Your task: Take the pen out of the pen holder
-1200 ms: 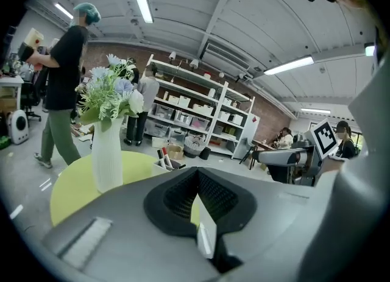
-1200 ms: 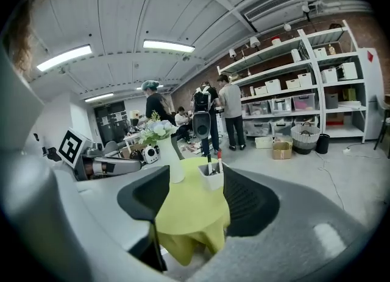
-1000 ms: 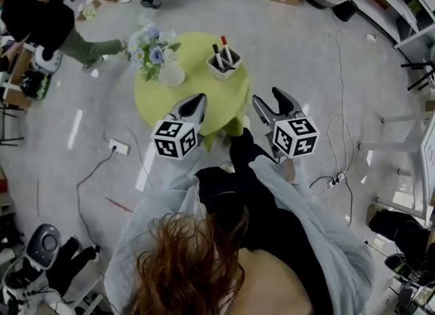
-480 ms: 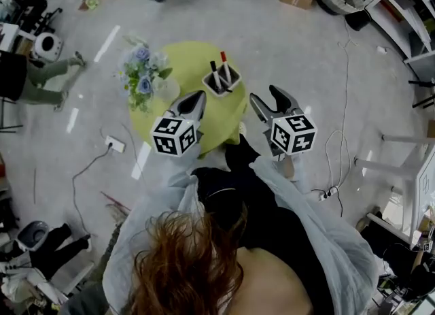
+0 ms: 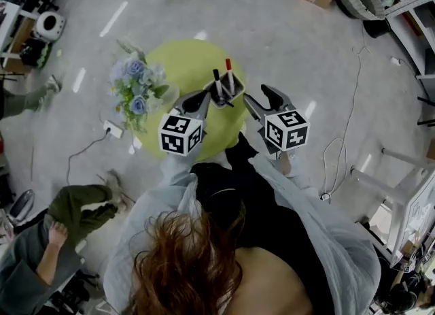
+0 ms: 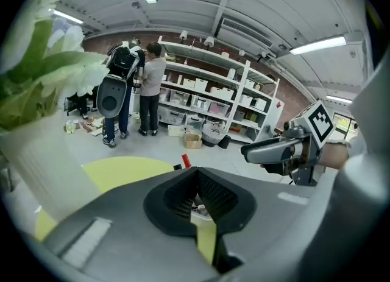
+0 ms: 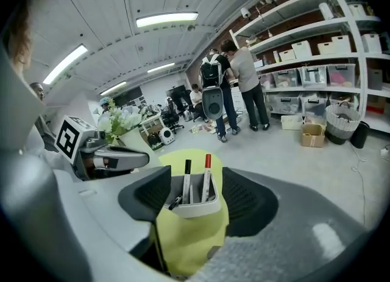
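Right tool [image 5: 257, 97] nearer, jaws closing empty, right gripper view frames pen holder [image 7: 190, 209]

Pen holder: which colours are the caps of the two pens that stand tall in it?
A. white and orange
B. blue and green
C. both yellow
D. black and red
D: the right gripper view shows a black-capped pen and a red-capped pen upright in the pen holder.
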The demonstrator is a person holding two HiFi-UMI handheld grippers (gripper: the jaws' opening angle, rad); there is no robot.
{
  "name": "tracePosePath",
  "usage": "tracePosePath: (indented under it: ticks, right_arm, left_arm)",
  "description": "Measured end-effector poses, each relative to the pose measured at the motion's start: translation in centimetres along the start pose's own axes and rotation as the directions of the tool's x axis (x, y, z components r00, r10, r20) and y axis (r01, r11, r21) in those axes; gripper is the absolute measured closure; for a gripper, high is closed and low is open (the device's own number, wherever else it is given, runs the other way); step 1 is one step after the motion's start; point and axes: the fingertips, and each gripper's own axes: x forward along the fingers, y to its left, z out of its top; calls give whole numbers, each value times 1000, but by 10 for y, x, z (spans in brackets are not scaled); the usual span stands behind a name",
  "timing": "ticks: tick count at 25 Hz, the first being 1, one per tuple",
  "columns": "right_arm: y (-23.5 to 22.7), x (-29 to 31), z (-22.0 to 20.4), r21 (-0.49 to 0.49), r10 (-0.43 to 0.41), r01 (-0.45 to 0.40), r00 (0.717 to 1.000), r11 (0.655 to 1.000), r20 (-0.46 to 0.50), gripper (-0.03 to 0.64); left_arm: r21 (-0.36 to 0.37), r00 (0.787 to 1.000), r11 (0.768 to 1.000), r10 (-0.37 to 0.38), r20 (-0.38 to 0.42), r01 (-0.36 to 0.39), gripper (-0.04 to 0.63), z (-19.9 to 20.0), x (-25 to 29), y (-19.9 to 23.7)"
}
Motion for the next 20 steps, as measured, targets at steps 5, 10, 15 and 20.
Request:
tracePosePath:
  ticks: [5,10,15,20]
  right_arm:
    - [-11,36,4,9,69,-68,996,998,-63,370]
    - [-22,72,6,16,120,-119,986,993,-119,382]
    - [-26,106,6,14,180,-181,966,983,-186,385]
    - [-29,133,-2,29,224,-224,942,974,-250,419]
  left_arm:
    - [-38,998,999,33,-44,-35,581,-7,11,5]
    - [-73,995,994,72,-70,-77,580,-11,20,12]
    - [-106,990,987,109,-87,-118,580,-7,23,18]
    - [-154,986,977,134,-96,-147,581,-7,28,21]
